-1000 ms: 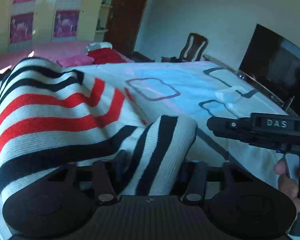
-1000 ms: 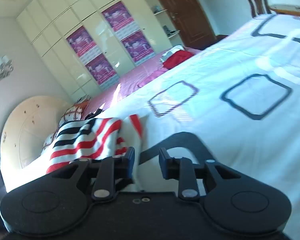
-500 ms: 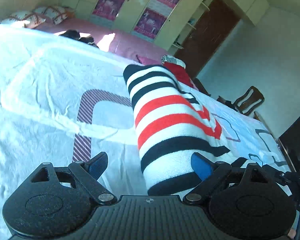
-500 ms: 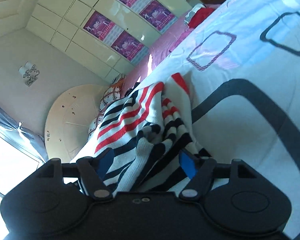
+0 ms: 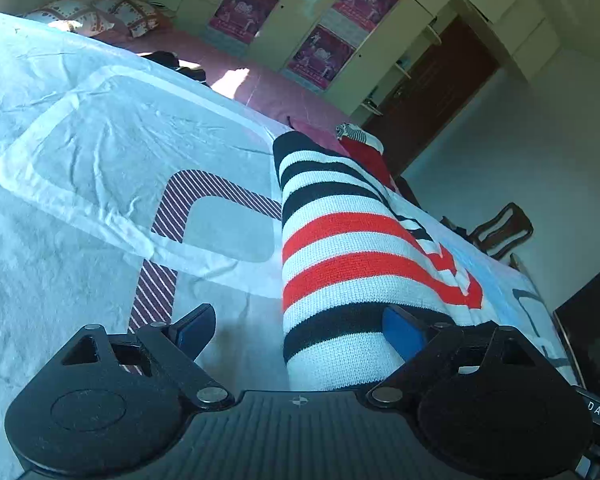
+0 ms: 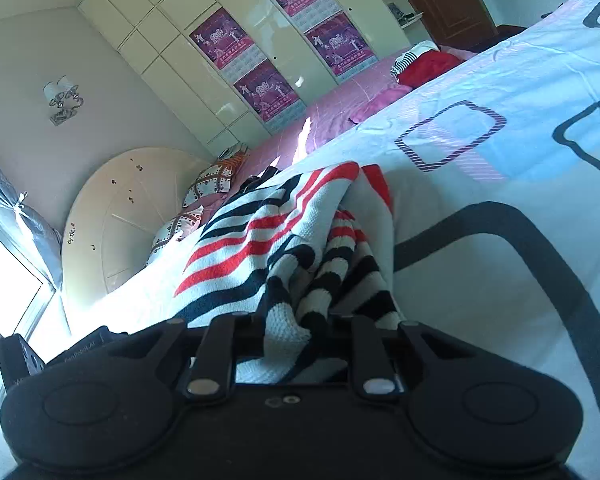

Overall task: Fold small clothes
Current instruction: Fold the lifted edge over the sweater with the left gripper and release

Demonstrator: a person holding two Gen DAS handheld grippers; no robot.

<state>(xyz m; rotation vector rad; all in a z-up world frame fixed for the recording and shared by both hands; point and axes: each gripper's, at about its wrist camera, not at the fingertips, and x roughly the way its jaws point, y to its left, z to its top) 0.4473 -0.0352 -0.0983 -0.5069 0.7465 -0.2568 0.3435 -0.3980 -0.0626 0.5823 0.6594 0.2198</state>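
A knitted sweater with black, white and red stripes lies folded lengthwise on the bed sheet. My left gripper is open wide at its near end. The fabric lies between the blue pads, against the right one and well clear of the left one. In the right wrist view the same sweater is rumpled, and a bunch of its fabric fills the gap between the fingers. My right gripper is closing on that bunch, and its fingertips are hidden under the knit.
The white and blue sheet with rounded-square prints spreads to the right. Beyond it lie a pink bed with a red garment and pillows. A wardrobe with posters, a chair and a dark screen ring the room.
My left gripper let go of the sweater, rolled over and opened wide at its end. My right gripper came up to the sweater, opened, then closed on a bunch of fabric.
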